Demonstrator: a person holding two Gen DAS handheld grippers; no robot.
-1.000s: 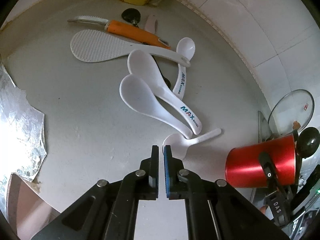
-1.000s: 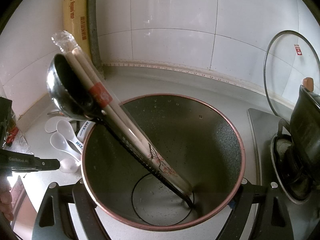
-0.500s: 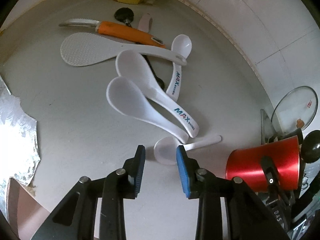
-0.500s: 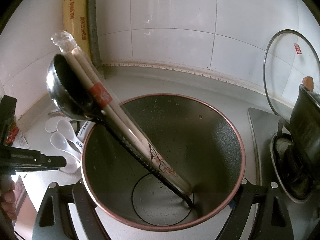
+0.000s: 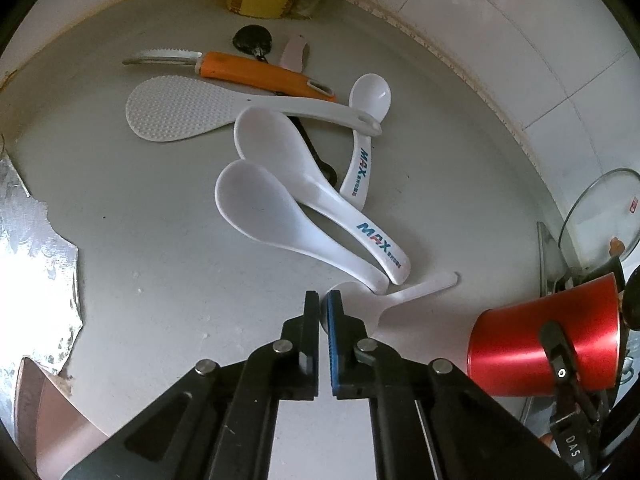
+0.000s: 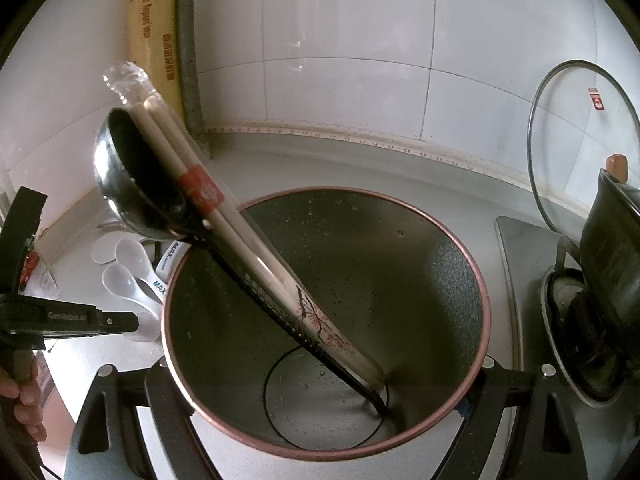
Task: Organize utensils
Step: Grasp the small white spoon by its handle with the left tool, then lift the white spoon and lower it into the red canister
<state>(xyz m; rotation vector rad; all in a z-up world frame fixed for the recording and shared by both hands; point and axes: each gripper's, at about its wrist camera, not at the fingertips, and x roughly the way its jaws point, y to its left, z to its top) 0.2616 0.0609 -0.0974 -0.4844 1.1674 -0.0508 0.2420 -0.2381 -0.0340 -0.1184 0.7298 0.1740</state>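
Claws both clenched: left claw (image 5: 323, 300), just closing, nips small white plastic spoon (image 5: 384, 296); right claw (image 6: 320, 408) grasps red metal pot (image 6: 448, 280).

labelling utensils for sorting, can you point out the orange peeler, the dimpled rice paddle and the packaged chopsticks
orange peeler (image 5: 256, 73): left wrist view, middle of its orange handle
rice paddle (image 5: 176, 110): left wrist view, centre of its dimpled blade
packaged chopsticks (image 6: 200, 190): right wrist view, red band round the pair

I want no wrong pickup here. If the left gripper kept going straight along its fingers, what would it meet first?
Most likely the small white spoon: its bowl lies just past the shut left gripper. Depth is hard to judge, so contact can't be confirmed.
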